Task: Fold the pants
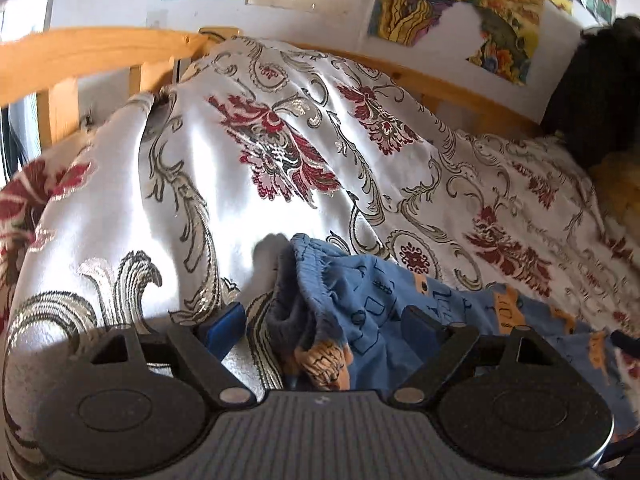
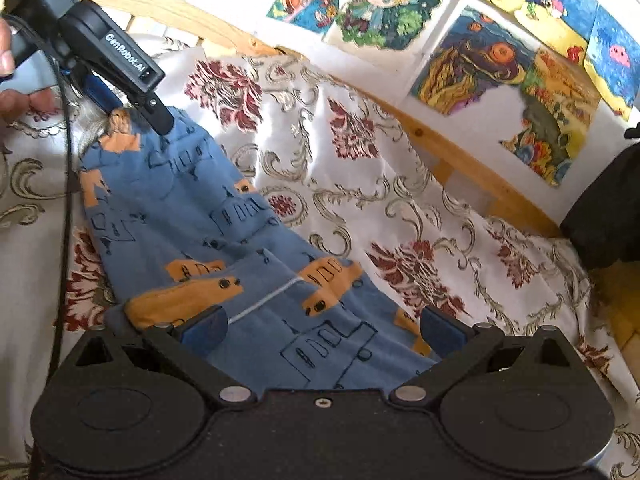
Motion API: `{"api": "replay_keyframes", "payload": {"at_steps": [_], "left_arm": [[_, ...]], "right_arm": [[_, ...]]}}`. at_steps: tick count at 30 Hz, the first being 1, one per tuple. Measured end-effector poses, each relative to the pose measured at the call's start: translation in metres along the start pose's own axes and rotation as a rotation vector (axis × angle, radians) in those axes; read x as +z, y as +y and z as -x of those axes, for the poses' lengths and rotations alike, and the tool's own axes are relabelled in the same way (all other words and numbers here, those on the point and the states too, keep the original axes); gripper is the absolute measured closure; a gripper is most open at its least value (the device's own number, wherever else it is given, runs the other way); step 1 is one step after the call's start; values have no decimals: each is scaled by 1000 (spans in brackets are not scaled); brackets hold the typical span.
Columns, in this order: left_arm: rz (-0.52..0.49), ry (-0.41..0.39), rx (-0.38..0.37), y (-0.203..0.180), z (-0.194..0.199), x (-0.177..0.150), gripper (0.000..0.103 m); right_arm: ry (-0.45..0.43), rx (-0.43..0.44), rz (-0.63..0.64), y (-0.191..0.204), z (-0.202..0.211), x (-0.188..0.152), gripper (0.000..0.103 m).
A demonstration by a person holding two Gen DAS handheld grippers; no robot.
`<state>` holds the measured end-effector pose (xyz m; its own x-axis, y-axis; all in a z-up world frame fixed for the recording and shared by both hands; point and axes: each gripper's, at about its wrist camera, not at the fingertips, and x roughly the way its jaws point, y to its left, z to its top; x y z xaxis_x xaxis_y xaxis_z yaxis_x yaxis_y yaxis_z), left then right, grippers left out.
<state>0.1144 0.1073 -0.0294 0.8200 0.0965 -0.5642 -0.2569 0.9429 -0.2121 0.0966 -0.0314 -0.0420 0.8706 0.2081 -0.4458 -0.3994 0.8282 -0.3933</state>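
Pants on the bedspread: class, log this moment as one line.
pants: stretched out on bedspread | left tongs: open at waistband | right tongs: open over other end | fold: not started

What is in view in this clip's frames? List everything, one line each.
pants: one, blue with orange print, lying along the bedspread between both grippers
bedspread: one, white with red and grey floral pattern, covering the bed
bed frame: one, light wood, behind the bedspread by the wall
pictures: several, multicoloured, stuck on the white wall
dark item: one, black, at the far right edge; cannot tell what it is
cable: one, black, hanging from the left gripper
left gripper: one, black with blue pads, open around the waistband end
right gripper: one, black with blue pads, open over the other end
hand: one, partly visible, holding the left gripper
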Motion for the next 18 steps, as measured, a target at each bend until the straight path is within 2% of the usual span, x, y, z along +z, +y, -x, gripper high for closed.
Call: {"api": "replay_keyframes", "payload": {"at_steps": [3, 8, 12, 18], "left_arm": [[21, 5, -33, 7, -1, -1, 10], [29, 16, -16, 4, -2, 1, 10], [40, 22, 16, 3, -1, 2, 19], [88, 11, 20, 12, 3, 1, 33]], "right_arm": [[15, 7, 8, 3, -4, -2, 1], [19, 10, -8, 4, -9, -9, 1], [20, 11, -13, 5, -10, -10, 1], [20, 13, -17, 4, -10, -10, 1]]}}
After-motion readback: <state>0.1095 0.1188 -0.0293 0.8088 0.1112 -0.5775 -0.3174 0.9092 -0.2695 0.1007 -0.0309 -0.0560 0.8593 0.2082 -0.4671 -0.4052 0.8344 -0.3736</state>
